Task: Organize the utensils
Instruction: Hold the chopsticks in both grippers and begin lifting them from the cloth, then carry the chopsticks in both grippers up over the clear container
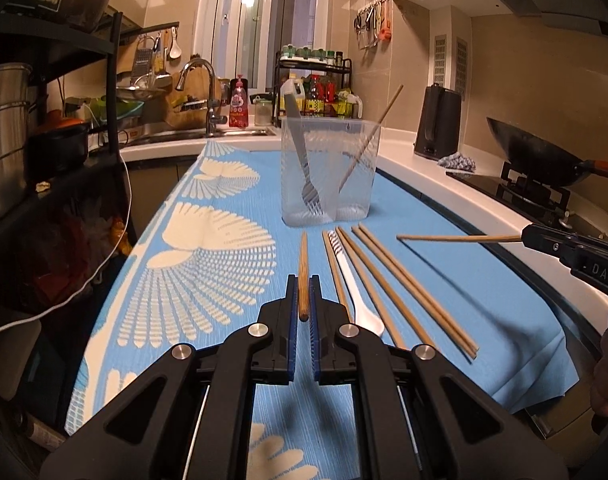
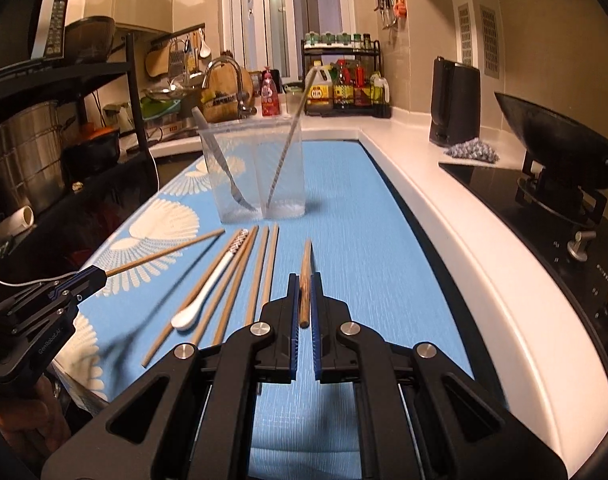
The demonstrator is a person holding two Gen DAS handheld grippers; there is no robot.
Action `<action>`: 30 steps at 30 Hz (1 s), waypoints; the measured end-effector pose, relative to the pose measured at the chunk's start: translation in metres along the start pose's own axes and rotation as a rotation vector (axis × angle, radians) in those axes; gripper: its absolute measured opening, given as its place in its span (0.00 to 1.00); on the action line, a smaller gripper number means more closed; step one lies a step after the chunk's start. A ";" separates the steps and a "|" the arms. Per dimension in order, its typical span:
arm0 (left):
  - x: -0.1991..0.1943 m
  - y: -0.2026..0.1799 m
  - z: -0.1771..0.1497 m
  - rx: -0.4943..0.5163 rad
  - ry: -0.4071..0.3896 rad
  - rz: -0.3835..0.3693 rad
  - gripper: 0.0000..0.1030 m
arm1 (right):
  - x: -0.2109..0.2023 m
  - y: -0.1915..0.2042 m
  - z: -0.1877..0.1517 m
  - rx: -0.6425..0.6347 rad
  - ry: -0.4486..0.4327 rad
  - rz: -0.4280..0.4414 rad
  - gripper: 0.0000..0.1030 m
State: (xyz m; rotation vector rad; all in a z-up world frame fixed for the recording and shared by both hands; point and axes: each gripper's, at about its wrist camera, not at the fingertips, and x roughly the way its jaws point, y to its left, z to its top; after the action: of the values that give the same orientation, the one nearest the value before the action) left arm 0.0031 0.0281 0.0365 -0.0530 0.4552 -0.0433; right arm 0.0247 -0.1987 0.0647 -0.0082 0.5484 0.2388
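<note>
While both tools hang above the blue patterned cloth (image 1: 444, 264), we see each one clenched on a single wooden chopstick. Our left gripper (image 1: 303, 292) fills the lower centre of the left wrist view, its blue-padded jaws closed on the thick end of a left chopstick (image 1: 303, 264) that points up the frame toward the clear plastic holder (image 1: 330, 172). The same tool appears at the lower left of the right wrist view — there its chopstick slants up and to the right above the cloth. Our right gripper (image 2: 304, 292) sits in the lower centre of the right wrist view, pinching a right chopstick (image 2: 305, 276) the same way; in the left wrist view that stick (image 1: 460, 238) lies nearly level at the right of the frame, coming out of the black tool at the edge. Between the two held sticks, in the middle of both views, loose chopsticks (image 2: 263, 276) lie side by side on the cloth with a white spoon (image 2: 207, 288) among them, its bowl toward the lower frame. The holder stands upright just beyond their far tips, and inside it a metal fork (image 1: 304, 152) rests tines down beside one leaning chopstick (image 1: 368, 140). At the right of the right wrist view a black wok (image 2: 552, 136) rests on the stove.
</note>
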 end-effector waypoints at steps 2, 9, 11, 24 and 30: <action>0.000 0.003 0.010 -0.006 -0.012 -0.004 0.05 | -0.004 0.000 0.009 -0.001 -0.017 0.008 0.05; -0.002 0.012 0.049 -0.030 -0.043 -0.032 0.05 | -0.010 0.001 0.041 -0.009 -0.073 0.017 0.05; -0.003 0.015 0.062 -0.039 -0.051 -0.048 0.05 | -0.010 0.001 0.050 -0.005 -0.081 0.024 0.05; 0.007 0.033 0.125 -0.088 -0.005 -0.141 0.05 | -0.016 0.002 0.103 0.022 -0.127 0.061 0.05; 0.014 0.032 0.137 -0.086 0.038 -0.149 0.05 | -0.010 0.007 0.118 0.019 -0.122 0.074 0.05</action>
State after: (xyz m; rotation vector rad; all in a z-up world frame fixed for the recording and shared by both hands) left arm 0.0772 0.0653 0.1513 -0.1707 0.4901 -0.1718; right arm 0.0763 -0.1858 0.1712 0.0446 0.4296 0.3041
